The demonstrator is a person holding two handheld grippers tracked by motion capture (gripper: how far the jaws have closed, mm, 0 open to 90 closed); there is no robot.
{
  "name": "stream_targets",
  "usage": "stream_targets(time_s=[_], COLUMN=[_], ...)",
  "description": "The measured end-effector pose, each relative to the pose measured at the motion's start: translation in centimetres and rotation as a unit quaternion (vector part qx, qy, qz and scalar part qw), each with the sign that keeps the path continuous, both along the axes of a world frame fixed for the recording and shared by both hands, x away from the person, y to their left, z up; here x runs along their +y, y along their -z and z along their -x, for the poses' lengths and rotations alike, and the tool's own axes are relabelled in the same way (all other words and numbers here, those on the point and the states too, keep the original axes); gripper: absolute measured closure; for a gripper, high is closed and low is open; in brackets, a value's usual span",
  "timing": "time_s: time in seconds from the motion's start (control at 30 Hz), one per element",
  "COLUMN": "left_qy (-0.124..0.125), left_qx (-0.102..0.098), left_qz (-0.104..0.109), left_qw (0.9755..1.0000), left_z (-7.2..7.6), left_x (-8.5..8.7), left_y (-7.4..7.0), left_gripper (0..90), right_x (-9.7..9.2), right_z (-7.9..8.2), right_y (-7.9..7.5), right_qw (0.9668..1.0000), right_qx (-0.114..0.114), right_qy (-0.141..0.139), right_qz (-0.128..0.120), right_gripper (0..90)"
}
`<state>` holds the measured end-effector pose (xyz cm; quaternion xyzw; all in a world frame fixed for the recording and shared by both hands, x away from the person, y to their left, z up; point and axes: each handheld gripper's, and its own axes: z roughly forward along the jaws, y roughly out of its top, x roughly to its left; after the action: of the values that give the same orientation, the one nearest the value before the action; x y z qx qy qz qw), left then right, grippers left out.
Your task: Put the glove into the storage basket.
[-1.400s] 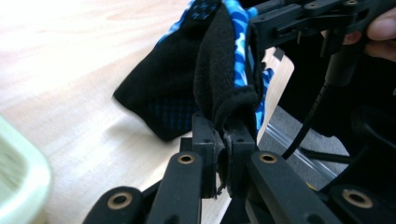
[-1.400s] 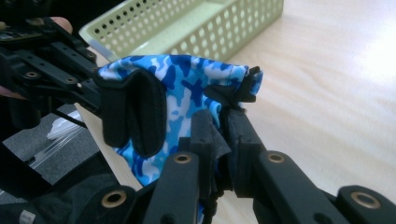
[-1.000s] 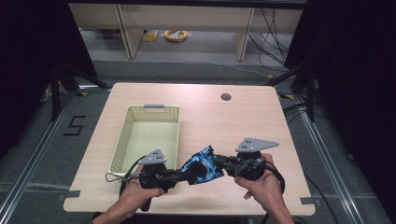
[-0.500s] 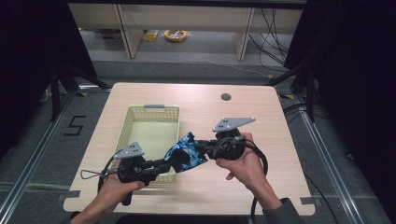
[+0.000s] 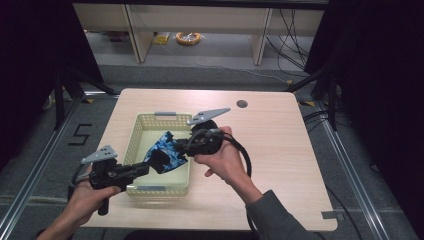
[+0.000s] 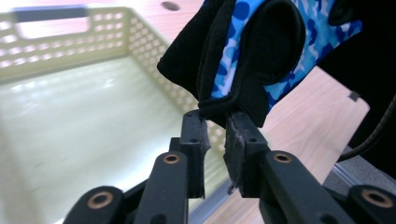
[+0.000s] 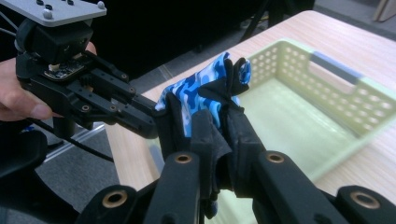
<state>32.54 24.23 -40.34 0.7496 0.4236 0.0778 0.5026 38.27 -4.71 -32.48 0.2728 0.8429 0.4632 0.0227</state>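
My left gripper [image 5: 150, 167]: jaws narrow, just closing, nipping the black hem of the glove [image 5: 167, 152] | my right gripper [image 5: 186, 146]: clamped on the glove's far end | glove: blue camouflage, suspended above the basket [image 5: 131, 145] | basket: on table [image 5: 280, 150].

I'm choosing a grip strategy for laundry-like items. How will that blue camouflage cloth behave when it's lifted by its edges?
Probably floppy: the blue camouflage cloth folds and sags between the left gripper and right gripper over the basket. Likely light, since thin pinches at its black hem hold it. It seems unlikely to slip from the pads.
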Motion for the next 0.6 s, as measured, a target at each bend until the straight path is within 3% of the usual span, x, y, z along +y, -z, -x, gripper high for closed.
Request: stream_targets(time_s=[0.07, 0.27, 0.37, 0.6], left_qy=[-0.013, -0.039, -0.041, -0.047], left_qx=[0.01, 0.03, 0.04, 0.052], left_qz=[0.005, -0.007, -0.019, -0.027], left_qw=[0.9999, 0.9987, 0.9982, 0.9972], left_z=[-0.3, -0.9, -0.9, -0.9], left_x=[1.2, 4.0, 4.7, 5.5], left_y=[0.3, 1.4, 1.9, 2.5], left_gripper=[78.0, 80.0, 80.1, 79.8], right_x=[1.2, 4.1, 5.1, 6.4], right_z=[-0.4, -1.2, -1.6, -2.1], right_y=[0.6, 3.0, 4.2, 6.5], right_qw=[0.9999, 0.9987, 0.9978, 0.9951], right_qx=[0.01, 0.045, 0.059, 0.089], right_qy=[-0.004, -0.009, -0.009, 0.002], right_qz=[-0.006, -0.021, -0.028, -0.043], right_gripper=[83.1, 83.1, 83.1, 83.1])
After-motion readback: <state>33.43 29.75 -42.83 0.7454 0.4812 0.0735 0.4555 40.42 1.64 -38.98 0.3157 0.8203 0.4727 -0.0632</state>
